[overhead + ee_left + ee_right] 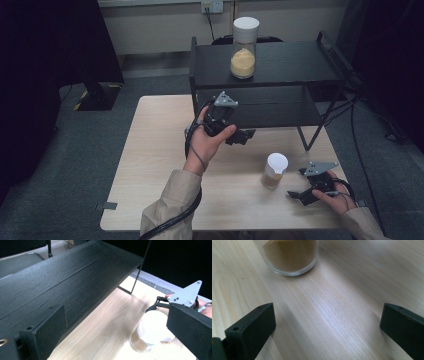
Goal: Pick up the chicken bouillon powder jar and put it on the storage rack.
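Note:
A small glass jar (274, 171) with a white lid and brown powder stands on the wooden table (155, 150), right of centre. My right gripper (297, 183) is just right of it, low over the table, open and empty. In the right gripper view the jar's base (292, 257) lies ahead of my right gripper (328, 320), beyond the wide-apart jaws. My left gripper (240, 136) hovers open and empty by the front of the black shelf (265, 107). In the left gripper view the jar (150, 333) sits ahead, partly behind the right jaw of my left gripper (115, 322).
The black two-tier shelf (270, 62) stands on the table's far half. A tall jar (244, 50) with a white lid and yellow powder is on its top board. Its lower board (65, 290) lies close beside my left gripper. Grey floor surrounds the table.

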A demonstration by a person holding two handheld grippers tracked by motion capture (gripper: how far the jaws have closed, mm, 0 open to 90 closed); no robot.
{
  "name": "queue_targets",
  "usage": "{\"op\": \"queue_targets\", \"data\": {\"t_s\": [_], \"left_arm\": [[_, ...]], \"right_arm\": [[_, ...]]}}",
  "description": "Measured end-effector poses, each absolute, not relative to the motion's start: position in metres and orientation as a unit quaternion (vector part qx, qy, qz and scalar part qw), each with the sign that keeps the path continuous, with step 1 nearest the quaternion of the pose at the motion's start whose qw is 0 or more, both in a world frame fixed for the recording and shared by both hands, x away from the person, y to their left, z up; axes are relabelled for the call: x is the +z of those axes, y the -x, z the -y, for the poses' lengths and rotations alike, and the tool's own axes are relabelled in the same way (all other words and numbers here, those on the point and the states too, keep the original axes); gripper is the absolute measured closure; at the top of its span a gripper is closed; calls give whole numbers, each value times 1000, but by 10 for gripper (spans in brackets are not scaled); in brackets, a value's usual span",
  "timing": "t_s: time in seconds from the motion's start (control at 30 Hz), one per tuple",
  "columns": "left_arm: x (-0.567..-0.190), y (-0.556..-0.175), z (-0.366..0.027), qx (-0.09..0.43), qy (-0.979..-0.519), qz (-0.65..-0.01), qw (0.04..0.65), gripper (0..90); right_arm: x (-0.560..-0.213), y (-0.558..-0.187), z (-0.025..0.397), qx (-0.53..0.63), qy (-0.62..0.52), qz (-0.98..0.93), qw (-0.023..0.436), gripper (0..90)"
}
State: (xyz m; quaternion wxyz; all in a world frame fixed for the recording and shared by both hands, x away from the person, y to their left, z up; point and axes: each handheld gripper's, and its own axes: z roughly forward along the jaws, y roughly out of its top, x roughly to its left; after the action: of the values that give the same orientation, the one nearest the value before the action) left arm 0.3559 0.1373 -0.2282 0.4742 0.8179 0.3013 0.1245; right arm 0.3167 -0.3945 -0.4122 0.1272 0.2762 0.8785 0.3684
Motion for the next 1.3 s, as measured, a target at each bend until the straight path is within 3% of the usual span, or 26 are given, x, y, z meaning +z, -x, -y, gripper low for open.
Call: {"op": "queue_targets", "data": {"t_s": [1.3], "left_arm": [[-331, -345, -164, 103, -818, -337, 455, 23]], "right_arm": [[-412, -317, 394, 368, -276, -879, 127, 0]]}}
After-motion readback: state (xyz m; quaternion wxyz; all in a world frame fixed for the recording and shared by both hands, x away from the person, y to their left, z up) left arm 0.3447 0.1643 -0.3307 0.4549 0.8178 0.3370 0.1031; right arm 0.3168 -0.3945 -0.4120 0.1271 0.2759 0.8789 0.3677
